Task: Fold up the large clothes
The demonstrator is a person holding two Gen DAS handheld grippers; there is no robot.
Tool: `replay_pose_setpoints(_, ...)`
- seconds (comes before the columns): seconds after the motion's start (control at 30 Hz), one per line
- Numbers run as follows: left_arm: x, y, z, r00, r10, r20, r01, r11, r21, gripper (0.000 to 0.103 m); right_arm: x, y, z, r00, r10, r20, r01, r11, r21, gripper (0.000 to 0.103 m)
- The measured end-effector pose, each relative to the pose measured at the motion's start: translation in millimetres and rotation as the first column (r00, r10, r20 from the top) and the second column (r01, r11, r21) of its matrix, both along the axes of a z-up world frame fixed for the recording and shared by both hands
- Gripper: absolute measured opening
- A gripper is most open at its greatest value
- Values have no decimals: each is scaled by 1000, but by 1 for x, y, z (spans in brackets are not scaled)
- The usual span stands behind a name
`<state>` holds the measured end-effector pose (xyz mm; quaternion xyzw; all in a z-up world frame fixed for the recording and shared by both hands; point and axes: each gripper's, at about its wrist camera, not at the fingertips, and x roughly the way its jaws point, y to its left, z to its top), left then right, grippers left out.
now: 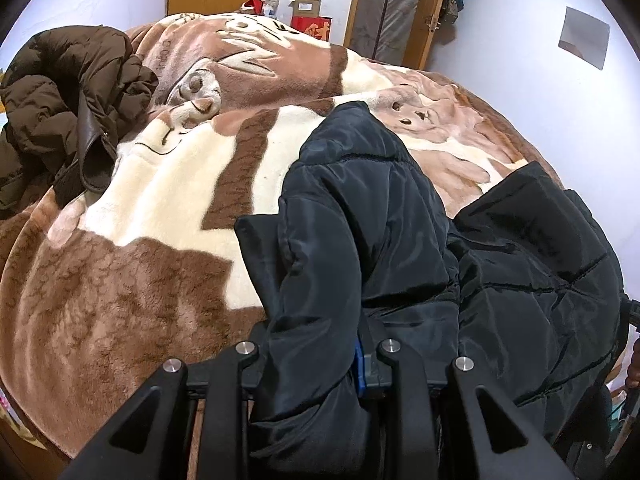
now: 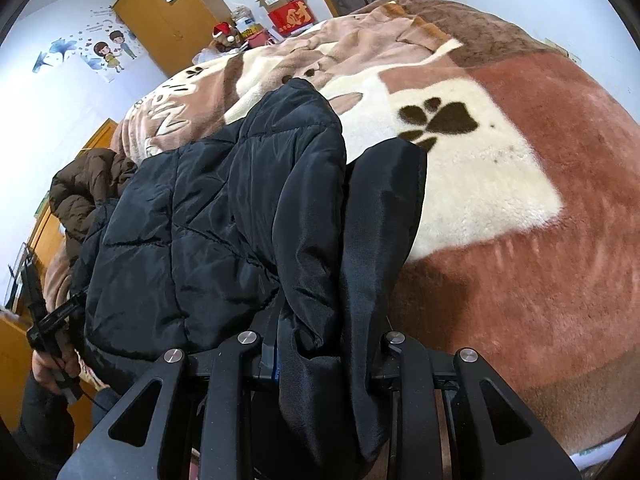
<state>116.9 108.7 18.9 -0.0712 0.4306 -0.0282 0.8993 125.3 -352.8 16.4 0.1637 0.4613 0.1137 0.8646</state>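
Black jacket (image 1: 400, 220) bunched at near edge of blanket (image 1: 140, 280); you hold its hem in both grippers, left gripper (image 1: 316, 364) and right gripper (image 2: 320, 356) each clamped on fabric. Folding barely begun, my guess: no neat fold visible. Brown jacket (image 1: 68, 92) untouched. Red box (image 2: 290, 16) shows one gold Chinese character.

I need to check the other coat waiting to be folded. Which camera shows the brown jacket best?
The left wrist view: the brown jacket lies crumpled in full sight on the blanket, collar visible. The right wrist view shows only part of it, the rest hidden behind the black jacket.
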Motion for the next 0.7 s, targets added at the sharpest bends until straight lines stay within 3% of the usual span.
replay_pose_setpoints(0.33,23,37,15,999,32,37,-32,999,-3,27,40,35,13,997,55,50,-56,998,16,27)
replay_pose_setpoints(0.7,109,99,35,993,67,98,-69,998,14,27,139,92,23,991,82,106,-87,995,39,27)
